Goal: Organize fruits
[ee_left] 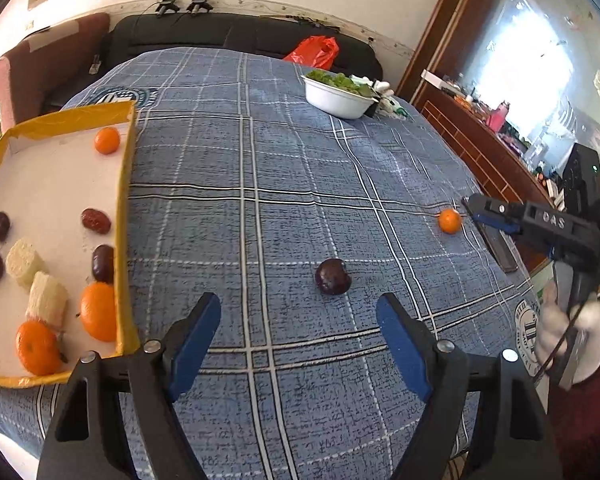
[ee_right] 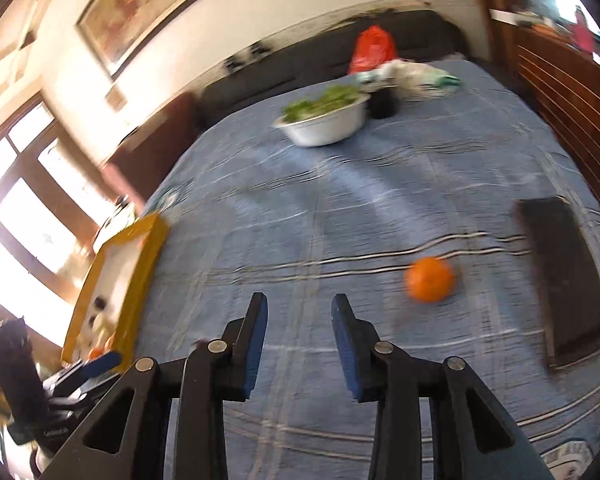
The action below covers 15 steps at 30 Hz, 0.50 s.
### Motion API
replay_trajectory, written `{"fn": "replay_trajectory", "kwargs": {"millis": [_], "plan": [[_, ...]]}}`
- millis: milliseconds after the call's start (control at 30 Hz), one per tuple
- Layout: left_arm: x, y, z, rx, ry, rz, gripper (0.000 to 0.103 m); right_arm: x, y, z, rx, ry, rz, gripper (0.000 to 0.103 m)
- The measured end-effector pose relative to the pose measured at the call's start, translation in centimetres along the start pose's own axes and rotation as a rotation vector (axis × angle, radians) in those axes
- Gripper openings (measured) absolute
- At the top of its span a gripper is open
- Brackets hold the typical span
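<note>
A dark plum (ee_left: 333, 277) lies on the blue checked cloth just beyond my left gripper (ee_left: 298, 304), which is open and holds nothing. A tangerine (ee_left: 450, 221) sits farther right, close to the tips of my right gripper (ee_left: 475, 207). In the blurred right wrist view the right gripper (ee_right: 300, 304) shows a narrow empty gap between its pads, with the tangerine (ee_right: 431, 279) ahead and to the right. At the left is a yellow-rimmed tray (ee_left: 126, 200) with tangerines, dark plums, a red date and pale cut pieces.
A white bowl of greens (ee_left: 336, 96) stands at the far side of the table. A flat dark slab (ee_right: 564, 284) lies by the right edge, beside a wooden cabinet (ee_left: 480, 148). A red bag (ee_left: 314, 52) rests on the black sofa behind.
</note>
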<state>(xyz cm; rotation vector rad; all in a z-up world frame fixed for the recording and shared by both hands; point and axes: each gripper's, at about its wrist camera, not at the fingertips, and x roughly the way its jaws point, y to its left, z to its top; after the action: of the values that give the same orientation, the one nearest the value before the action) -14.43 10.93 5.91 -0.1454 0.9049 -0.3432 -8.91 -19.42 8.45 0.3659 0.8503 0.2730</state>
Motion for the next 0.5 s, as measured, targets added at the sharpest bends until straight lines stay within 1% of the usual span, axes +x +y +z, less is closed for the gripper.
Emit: {"fn": "replay_trajectory", "kwargs": {"millis": [67,133,200,267,333,433,500], "plan": [[0.7,-0.4,0.3,0.012,0.015,-0.002,0.073,0.1,-2.0,0.7,0.030,-0.018,-0.062,0.038],[1.3,-0.9,0.4,0.026,0.022,0.002,0.073,0.9,-3.3,1.0,0.027,-0.020,-0.129,0.039],[1.9,-1.4,0.5,0.049,0.028,0.017,0.073,1.8,-4.3,1.4,0.026,-0.020,-0.189,0.042],[2.7,-1.8,0.7,0.065,0.039,0.022,0.073,2.7,-5.0,1.7,0.024,-0.007,-0.206,0.044],[3.6,-2.2,1.1,0.076,0.052,0.026,0.073,3.7,-5.1,1.8,0.025,0.012,-0.196,0.047],[5.0,-2.7,1.6,0.102,0.071,0.037,0.073,4.5,-4.6,1.6,-0.011,0.003,-0.242,0.050],[6.0,-3.0,1.9,0.113,0.090,0.045,0.073,4.9,-4.8,1.6,-0.008,0.009,-0.247,0.051]]}}
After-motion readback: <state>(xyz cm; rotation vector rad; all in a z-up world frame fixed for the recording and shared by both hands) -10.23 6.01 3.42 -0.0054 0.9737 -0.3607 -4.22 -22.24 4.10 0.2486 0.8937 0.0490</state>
